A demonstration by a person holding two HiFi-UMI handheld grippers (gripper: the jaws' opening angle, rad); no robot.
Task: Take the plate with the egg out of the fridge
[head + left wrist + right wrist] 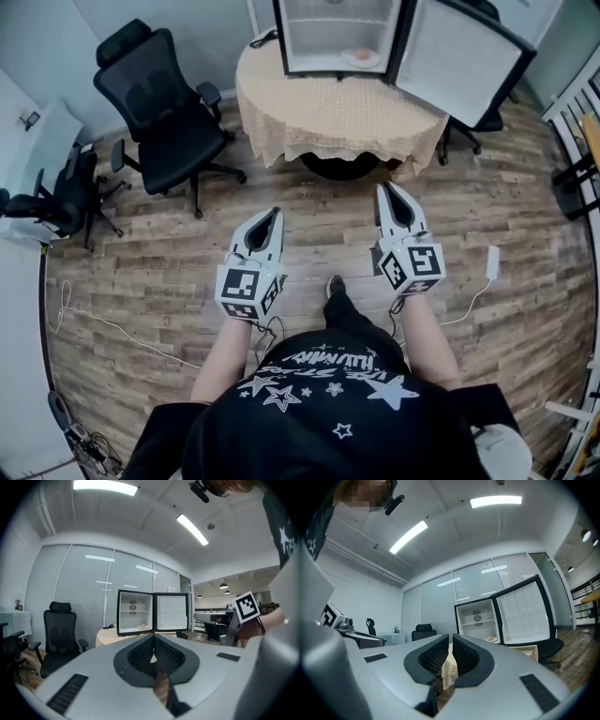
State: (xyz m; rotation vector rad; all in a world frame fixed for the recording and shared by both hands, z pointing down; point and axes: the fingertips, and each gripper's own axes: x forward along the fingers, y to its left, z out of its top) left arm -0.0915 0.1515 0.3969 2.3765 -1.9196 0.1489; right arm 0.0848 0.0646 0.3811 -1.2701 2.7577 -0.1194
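Note:
A small black fridge (335, 36) stands open on a round table with a beige cloth (337, 117), its door (464, 61) swung out to the right. On the fridge's bottom shelf lies a plate with an egg (361, 57), also visible as the plate (143, 626) in the left gripper view and the plate (491, 639) in the right gripper view. My left gripper (269, 216) and right gripper (386, 189) hang side by side over the wooden floor, well short of the table, and point at the fridge. Both are shut and hold nothing.
A black office chair (164, 112) stands left of the table, and another chair (56, 197) is at the far left. A third chair (469, 131) sits behind the fridge door. A white adapter with its cable (491, 262) lies on the floor to my right.

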